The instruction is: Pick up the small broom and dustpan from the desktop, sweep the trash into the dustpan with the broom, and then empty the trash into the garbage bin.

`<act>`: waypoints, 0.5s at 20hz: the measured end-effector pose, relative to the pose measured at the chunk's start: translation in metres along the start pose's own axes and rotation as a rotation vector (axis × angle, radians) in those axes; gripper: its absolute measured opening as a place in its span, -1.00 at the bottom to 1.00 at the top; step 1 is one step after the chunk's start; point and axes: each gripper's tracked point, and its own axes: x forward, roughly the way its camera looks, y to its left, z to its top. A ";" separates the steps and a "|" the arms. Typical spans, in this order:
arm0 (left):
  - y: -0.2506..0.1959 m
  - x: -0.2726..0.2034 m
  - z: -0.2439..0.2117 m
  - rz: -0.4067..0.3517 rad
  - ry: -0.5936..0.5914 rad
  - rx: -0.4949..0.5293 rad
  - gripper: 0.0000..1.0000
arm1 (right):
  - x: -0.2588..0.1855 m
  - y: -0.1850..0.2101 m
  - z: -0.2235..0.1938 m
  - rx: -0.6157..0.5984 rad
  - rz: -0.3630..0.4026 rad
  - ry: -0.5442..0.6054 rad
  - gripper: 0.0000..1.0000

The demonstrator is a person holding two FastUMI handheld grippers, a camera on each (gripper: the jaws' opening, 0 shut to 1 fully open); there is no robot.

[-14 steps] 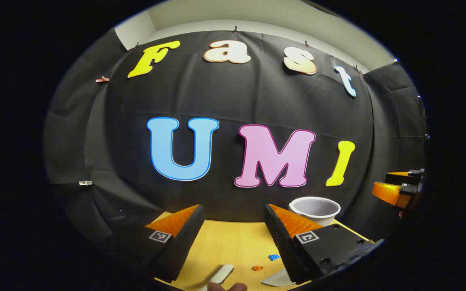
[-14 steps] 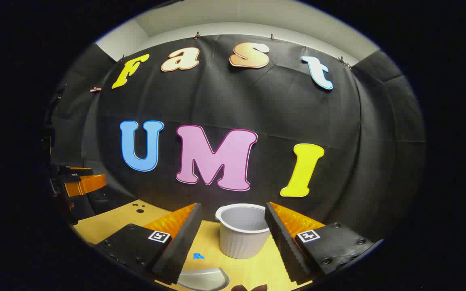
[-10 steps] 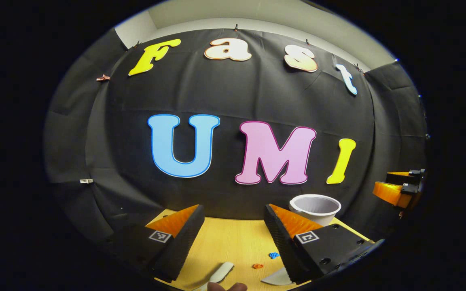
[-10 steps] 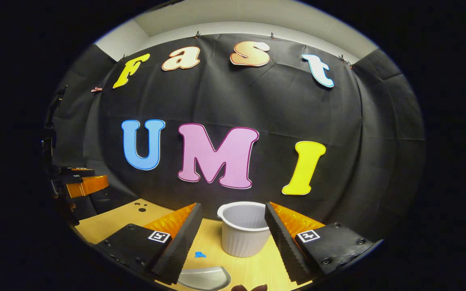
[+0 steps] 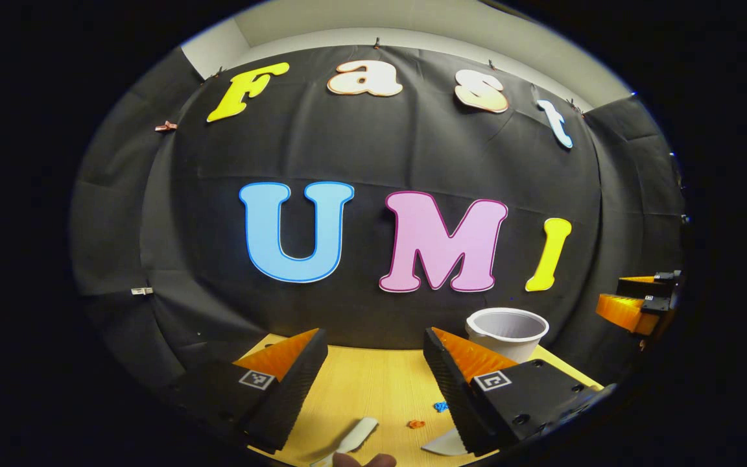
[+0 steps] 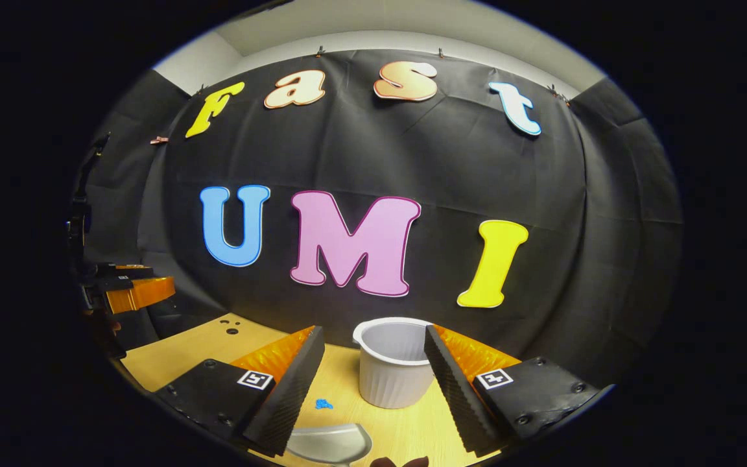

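The tabletop (image 6: 406, 431) is showing pale, matt wood grain; the ribbed white bin (image 6: 391, 373) is looking like smooth plastic; the dustpan (image 6: 329, 443) is seeming faintly glossy.

Bin (image 6: 391, 363) behind dustpan (image 6: 329, 443); scraps (image 5: 416, 424) between.

Booth dim overall, light from above: pale ceiling strip bright, wall cloth dark with soft sheen on its folds. Desk (image 5: 373, 383) warmly lit, wood grain sharp in the left gripper view. Bin (image 6: 391, 370) evenly lit, faint shadow at its base. Strong fisheye bending at the edges, rims fall off into darkness. Centre sharp, no motion blur or glare.
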 end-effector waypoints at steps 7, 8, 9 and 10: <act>0.005 0.001 -0.016 0.016 0.036 0.001 0.90 | -0.029 0.021 -0.081 0.050 0.179 0.287 0.94; 0.005 0.001 -0.021 0.017 0.044 -0.005 0.90 | -0.037 0.025 -0.100 0.066 0.202 0.355 0.94; 0.004 0.001 -0.025 0.019 0.051 -0.012 0.90 | -0.044 0.027 -0.120 0.080 0.218 0.425 0.95; 0.004 0.001 -0.027 0.022 0.059 -0.014 0.93 | -0.052 0.028 -0.140 0.091 0.227 0.490 0.95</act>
